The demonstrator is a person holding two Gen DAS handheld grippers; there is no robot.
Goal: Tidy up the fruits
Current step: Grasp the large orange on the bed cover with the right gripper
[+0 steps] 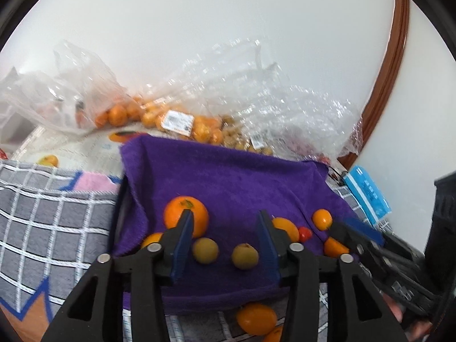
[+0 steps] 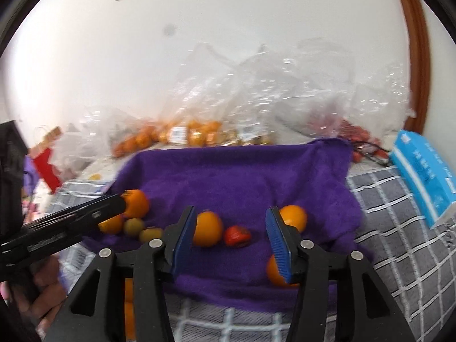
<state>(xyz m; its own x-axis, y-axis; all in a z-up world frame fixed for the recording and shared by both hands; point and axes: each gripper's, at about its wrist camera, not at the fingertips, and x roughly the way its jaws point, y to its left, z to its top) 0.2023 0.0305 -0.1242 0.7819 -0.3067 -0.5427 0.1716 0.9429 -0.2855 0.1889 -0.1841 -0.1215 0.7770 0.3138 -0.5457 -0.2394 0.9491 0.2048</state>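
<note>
Both grippers part-open and empty over the fruit on the purple towel (image 1: 242, 176).

Largest first: big orange (image 1: 185, 219) sits touching the left gripper (image 1: 225, 233) outer finger, two greenish fruits (image 1: 245, 256) between its jaws, unclamped. Centre on one fruit before closing. Only the right gripper (image 2: 232, 236) view shows the red fruit (image 2: 237, 236) clearly; only the left view shows oranges off the towel's near edge (image 1: 256, 317).

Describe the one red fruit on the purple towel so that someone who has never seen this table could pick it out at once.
Find the purple towel spread over the grey checked cloth. Near its front edge lies a loose row of fruits; the red fruit sits between two oranges. It is the only red piece there, smaller than the orange fruits beside it, with dark marks on top.
</note>
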